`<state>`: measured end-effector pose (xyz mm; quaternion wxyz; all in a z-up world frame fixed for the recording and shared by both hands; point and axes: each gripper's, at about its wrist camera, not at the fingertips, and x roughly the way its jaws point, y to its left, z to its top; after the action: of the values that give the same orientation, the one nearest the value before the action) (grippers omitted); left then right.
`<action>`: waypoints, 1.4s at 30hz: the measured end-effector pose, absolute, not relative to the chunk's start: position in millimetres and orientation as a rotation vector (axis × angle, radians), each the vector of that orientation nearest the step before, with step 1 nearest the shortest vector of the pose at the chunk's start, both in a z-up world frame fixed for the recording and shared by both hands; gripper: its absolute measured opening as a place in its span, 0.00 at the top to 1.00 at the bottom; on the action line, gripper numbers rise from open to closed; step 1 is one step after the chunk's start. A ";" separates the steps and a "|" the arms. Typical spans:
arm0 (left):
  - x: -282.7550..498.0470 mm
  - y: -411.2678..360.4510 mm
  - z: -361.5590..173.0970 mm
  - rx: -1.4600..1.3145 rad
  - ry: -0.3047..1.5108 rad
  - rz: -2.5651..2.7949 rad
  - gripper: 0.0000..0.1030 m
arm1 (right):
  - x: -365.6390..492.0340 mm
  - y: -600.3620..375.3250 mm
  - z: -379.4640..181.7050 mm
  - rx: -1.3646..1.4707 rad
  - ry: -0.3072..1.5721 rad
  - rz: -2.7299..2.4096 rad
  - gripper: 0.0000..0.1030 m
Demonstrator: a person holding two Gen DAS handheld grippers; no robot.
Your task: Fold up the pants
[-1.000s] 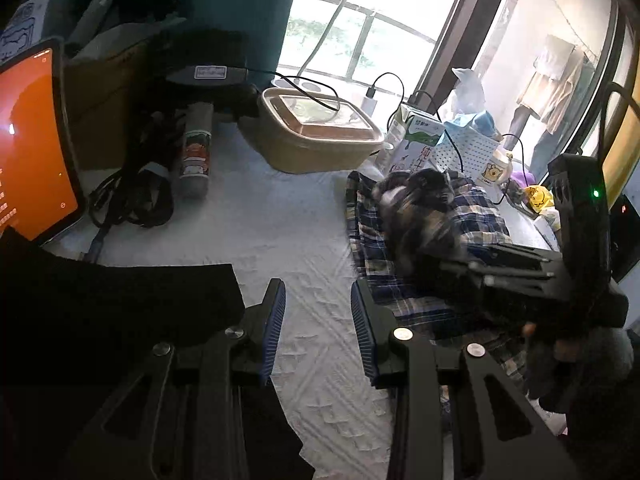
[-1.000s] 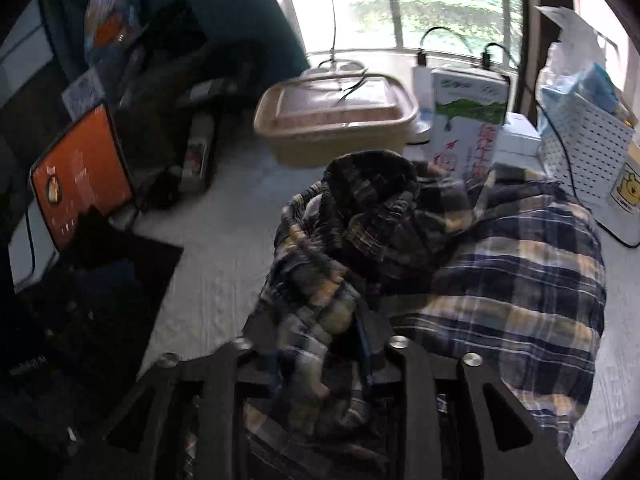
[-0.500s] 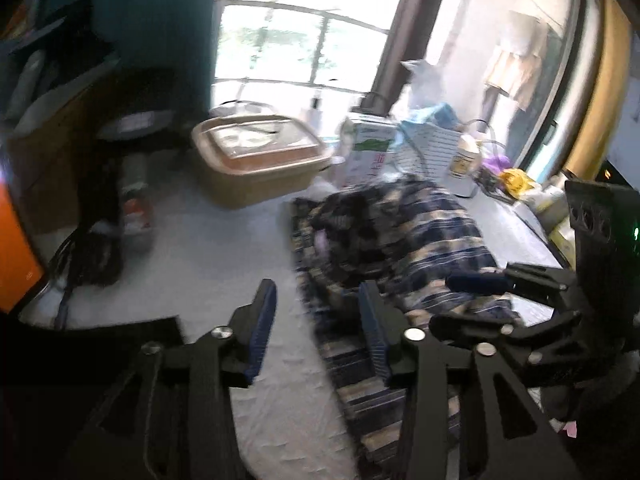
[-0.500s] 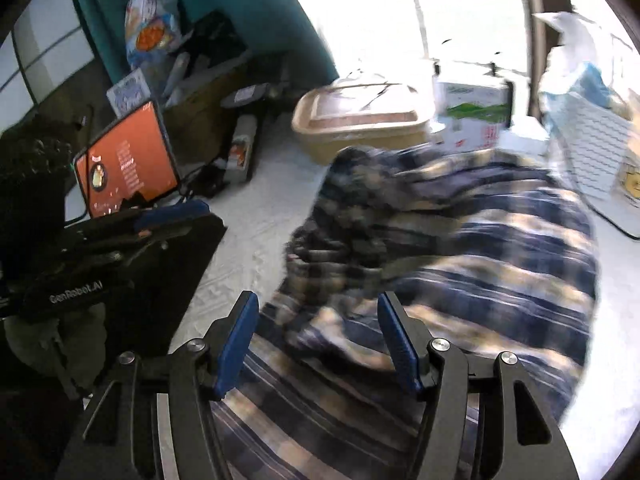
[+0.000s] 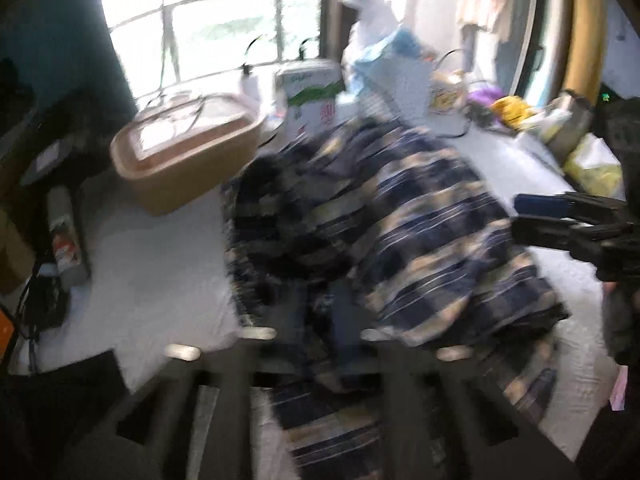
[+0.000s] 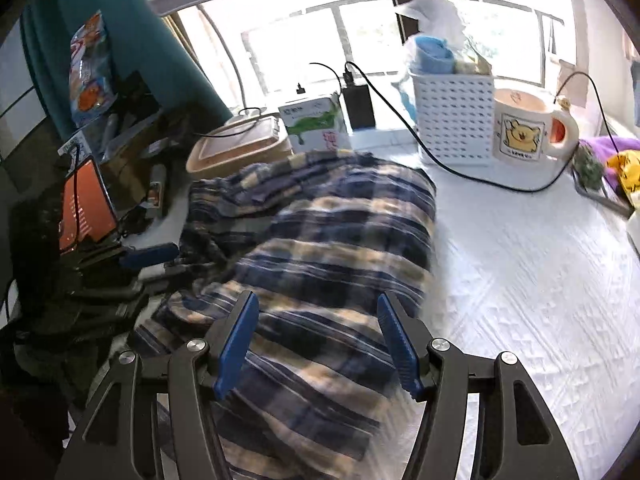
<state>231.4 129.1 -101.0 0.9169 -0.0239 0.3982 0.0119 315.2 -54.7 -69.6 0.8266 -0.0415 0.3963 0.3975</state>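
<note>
Clutter rings your work area: a tan lidded container at 11 o'clock of the pants, a green-and-white carton at 12, and a white perforated basket and a bear-printed mug at 1 to 2 o'clock, with a black cable trailing across the table just beside the cloth. An orange-lit tablet stands at 9 o'clock. The pants are soft plaid flannel in navy, cream and white, heaped in loose rumpled folds on the table's white, herringbone-textured cover. Your right hand-held gripper hangs over the near end of the heap with its blue ribbed pads spread wide, holding nothing. Your left hand-held gripper sits low at the 6 o'clock edge of the pants; its view is badly blurred, with plaid cloth bunched around where its fingers should be, so you cannot tell whether it is gripping the fabric. In the right view it reaches the heap from 9 o'clock.
</note>
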 end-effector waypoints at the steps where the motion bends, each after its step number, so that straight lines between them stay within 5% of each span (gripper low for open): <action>1: 228.1 133.3 -101.3 -0.064 0.817 0.030 0.92 | 315.9 -56.0 -71.5 -0.084 0.846 0.846 0.38; 10: 192.9 170.0 -112.2 -0.115 0.897 0.212 0.92 | 318.6 -58.2 -90.7 -0.072 0.884 0.877 0.38; 15: 187.0 163.8 -83.3 -0.156 0.797 0.171 0.91 | 318.9 -60.3 -89.0 -0.067 0.878 0.882 0.38; 16: 187.6 157.9 -75.2 -0.154 0.759 0.145 0.84 | 318.9 -61.2 -87.9 -0.065 0.875 0.882 0.38; 18: 195.9 144.2 -65.8 -0.137 0.722 0.085 0.52 | 318.7 -62.5 -86.2 -0.064 0.869 0.878 0.38; 19: 202.1 137.7 -65.3 -0.118 0.718 0.064 0.49 | 318.4 -63.5 -85.8 -0.063 0.867 0.876 0.38; 23: 234.8 138.7 -90.8 -0.072 0.783 0.083 0.51 | 315.6 -67.6 -83.3 -0.062 0.856 0.870 0.38; 24: 238.2 143.0 -96.1 -0.087 0.798 0.085 0.69 | 314.3 -68.7 -83.0 -0.064 0.850 0.872 0.38; 26: 247.1 159.8 -114.9 -0.122 0.849 0.114 0.83 | 312.9 -69.1 -85.6 -0.073 0.841 0.882 0.38; 35: 225.9 189.4 -101.3 -0.226 0.828 0.094 0.67 | 318.1 -65.2 -112.3 -0.227 0.910 0.871 0.38; 42: 244.8 193.1 -58.4 -0.178 0.706 0.031 0.66 | 345.5 -83.8 -76.0 -0.203 0.808 0.810 0.38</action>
<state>244.8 193.1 -58.4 0.9343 -0.0869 0.3455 0.0154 345.5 -83.8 -76.0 0.8359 -0.0958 0.3816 0.3827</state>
